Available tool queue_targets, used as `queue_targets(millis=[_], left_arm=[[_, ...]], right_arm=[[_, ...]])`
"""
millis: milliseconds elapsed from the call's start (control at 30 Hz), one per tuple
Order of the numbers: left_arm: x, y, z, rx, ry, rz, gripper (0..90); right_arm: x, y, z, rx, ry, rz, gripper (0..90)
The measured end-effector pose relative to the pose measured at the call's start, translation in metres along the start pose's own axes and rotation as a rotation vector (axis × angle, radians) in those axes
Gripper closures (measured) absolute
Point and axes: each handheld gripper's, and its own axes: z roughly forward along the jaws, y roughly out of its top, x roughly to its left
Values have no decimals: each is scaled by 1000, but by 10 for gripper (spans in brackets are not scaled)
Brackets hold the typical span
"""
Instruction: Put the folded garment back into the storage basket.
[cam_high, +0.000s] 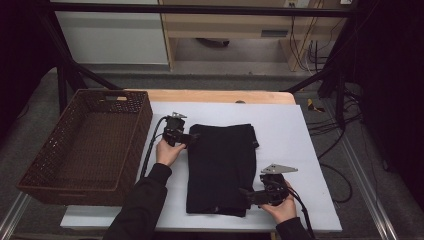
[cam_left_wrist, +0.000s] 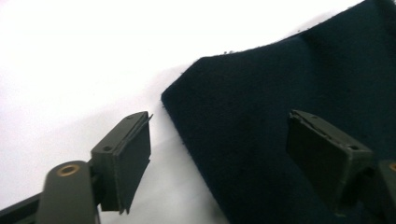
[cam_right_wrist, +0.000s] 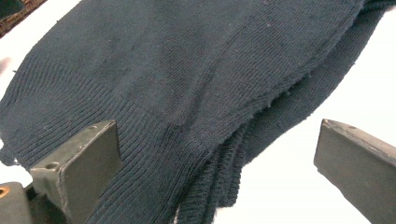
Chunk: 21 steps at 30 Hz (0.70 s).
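On the white mat (cam_high: 300, 150), your left gripper (cam_high: 192, 136) spreads wide at the folded dark sweater's (cam_high: 220, 165) far-left corner; your right gripper (cam_high: 246, 192) gapes, empty, over its near-right hem.

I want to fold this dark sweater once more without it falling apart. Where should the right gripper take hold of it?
Probably at the ribbed hem's near right corner of the sweater, coming in low from the right. There the stacked layers fan out at one edge between the open right gripper, so one pinch could catch them all.
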Motion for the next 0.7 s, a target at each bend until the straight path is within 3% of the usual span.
queue_targets(millis=[333, 700], left_arm=[[5, 4, 11, 28, 15, 4, 288], [10, 0, 21, 41, -29, -40, 373]], right_arm=[[1, 0, 1, 5, 3, 2, 12], [1, 0, 2, 15, 4, -1, 11]])
